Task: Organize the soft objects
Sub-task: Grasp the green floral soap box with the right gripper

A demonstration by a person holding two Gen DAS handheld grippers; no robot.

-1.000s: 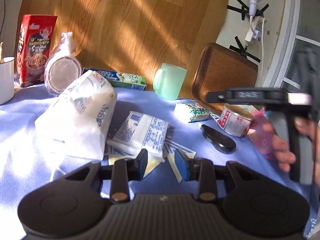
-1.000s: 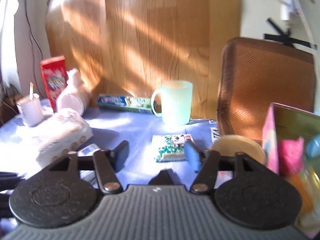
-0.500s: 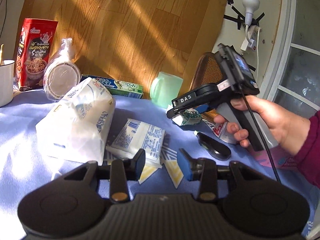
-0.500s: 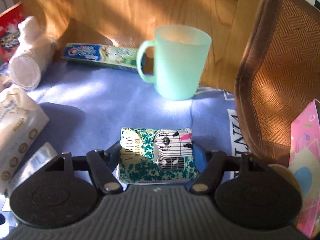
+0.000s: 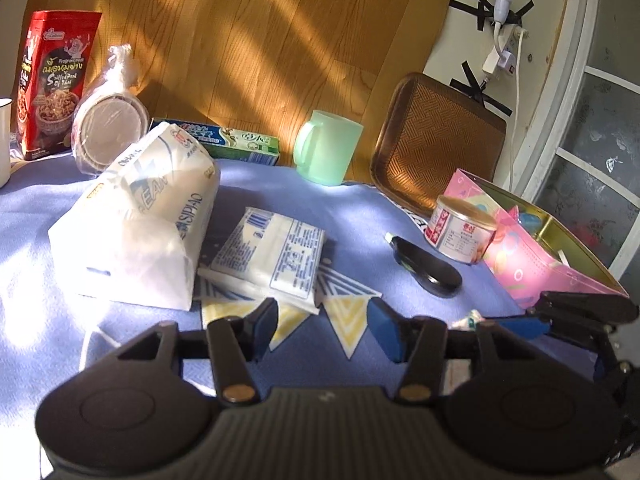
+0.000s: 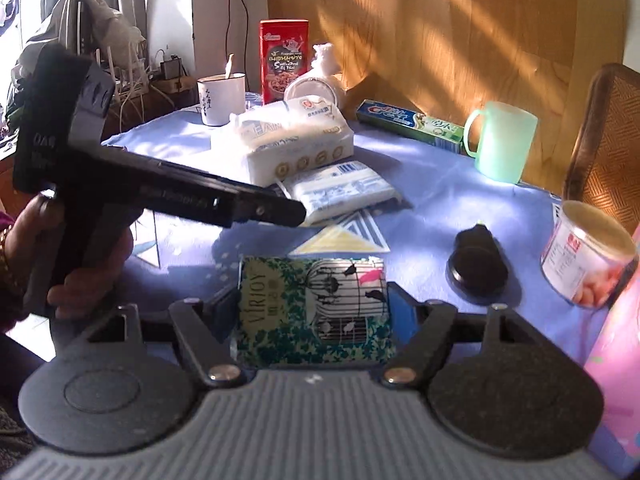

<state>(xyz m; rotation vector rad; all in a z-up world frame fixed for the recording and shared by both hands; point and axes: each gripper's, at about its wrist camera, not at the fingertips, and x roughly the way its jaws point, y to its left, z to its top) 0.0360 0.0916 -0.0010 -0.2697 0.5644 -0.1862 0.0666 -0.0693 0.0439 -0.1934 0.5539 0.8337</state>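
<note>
Only pkt's (image 5: 468, 319) tip visible, left view.

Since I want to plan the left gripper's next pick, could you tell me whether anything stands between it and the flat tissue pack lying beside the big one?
Nothing visible does. The left gripper is open and empty, and the flat tissue pack lies just ahead of its fingertips, with only tablecloth between them. The big tissue pack sits to the left.

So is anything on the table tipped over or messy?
Yes. The sleeve of cups lies on its side, the big tissue pack leans tilted over the flat pack, and the tray stands propped against the wall. The can and mug stand upright. Nothing looks spilled.
</note>
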